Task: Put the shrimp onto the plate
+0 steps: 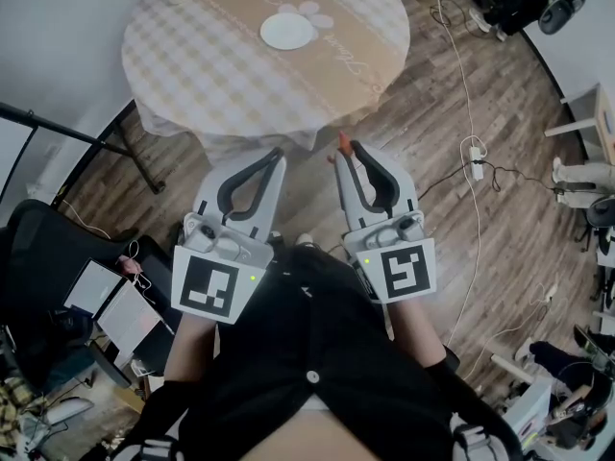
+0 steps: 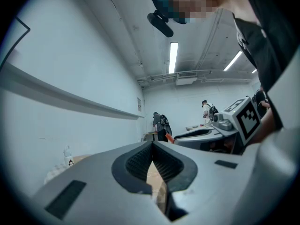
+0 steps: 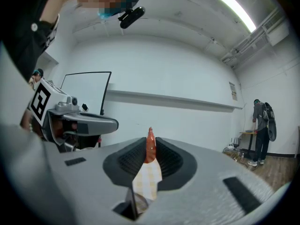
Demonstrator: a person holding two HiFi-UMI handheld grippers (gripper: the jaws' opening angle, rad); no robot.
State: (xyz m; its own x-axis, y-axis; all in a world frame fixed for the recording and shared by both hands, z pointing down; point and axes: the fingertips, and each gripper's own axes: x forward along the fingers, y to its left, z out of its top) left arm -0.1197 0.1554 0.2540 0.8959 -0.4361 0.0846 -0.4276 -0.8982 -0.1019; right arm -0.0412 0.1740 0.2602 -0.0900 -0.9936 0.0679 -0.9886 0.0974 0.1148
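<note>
One orange shrimp (image 3: 150, 147) sits pinched at the very tips of my right gripper (image 1: 344, 155), held clear for carrying to the white plate (image 1: 287, 32) on the checked table (image 1: 211, 65), well ahead. My left gripper (image 1: 279, 157) is clenched on nothing, idle beside it.

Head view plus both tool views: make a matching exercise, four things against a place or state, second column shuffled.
Things:
1. shrimp
2. plate
3. left tool
4. power strip

Place or state:
A. white, on the checked tablecloth
B. lying on the wooden floor
C. shut, nothing between its jaws
D. orange, pinched in the right tool

Pairs: 1-D, 2-A, 3-C, 4-B
</note>
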